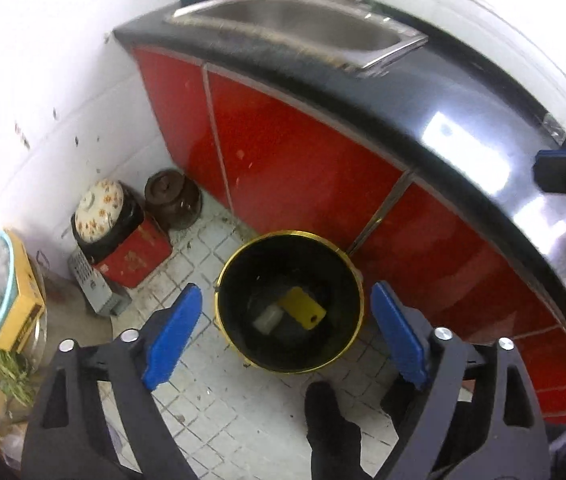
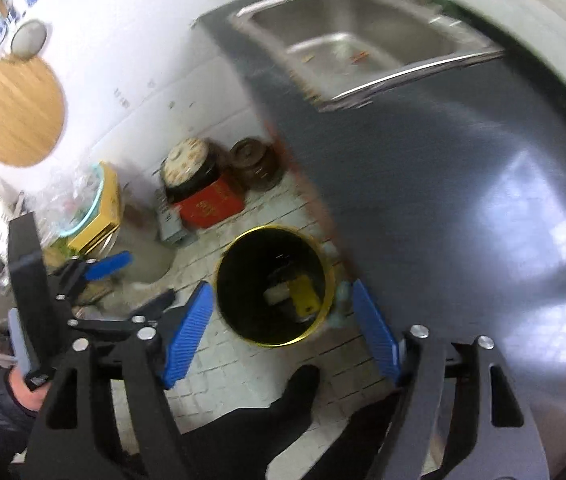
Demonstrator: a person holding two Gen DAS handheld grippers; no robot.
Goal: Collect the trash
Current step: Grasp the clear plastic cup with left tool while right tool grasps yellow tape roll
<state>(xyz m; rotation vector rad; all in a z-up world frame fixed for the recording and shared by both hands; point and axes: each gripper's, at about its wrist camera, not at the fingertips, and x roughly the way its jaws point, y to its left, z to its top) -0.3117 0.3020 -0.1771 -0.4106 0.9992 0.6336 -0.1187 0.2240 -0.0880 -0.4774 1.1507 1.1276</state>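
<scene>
A: Item count, floor area?

B: One black waste bin with a yellow rim, standing on the tiled floor. Inside it: two pieces of trash, one yellow roll-shaped piece and one pale piece, touching each other at the bin bottom. At 10 o'clock from the bin: one red box carrying one pot with a floral lid, and one brown jar beside it.

A: Counter?

B: One dark countertop with one steel sink, over red cabinet doors.

A: Tool state?

B: Two grippers. Left gripper: jaws spread wide, nothing between the blue pads. Right gripper: jaws likewise apart, nothing between them.

A: Trash position relative to each tool?

B: In both wrist views the bin sits between the two fingers, toward 12 o'clock, well below them; no pad touches it. In the right wrist view the left gripper appears at 9 o'clock. One dark shoe stands at 6 o'clock from the bin.
</scene>
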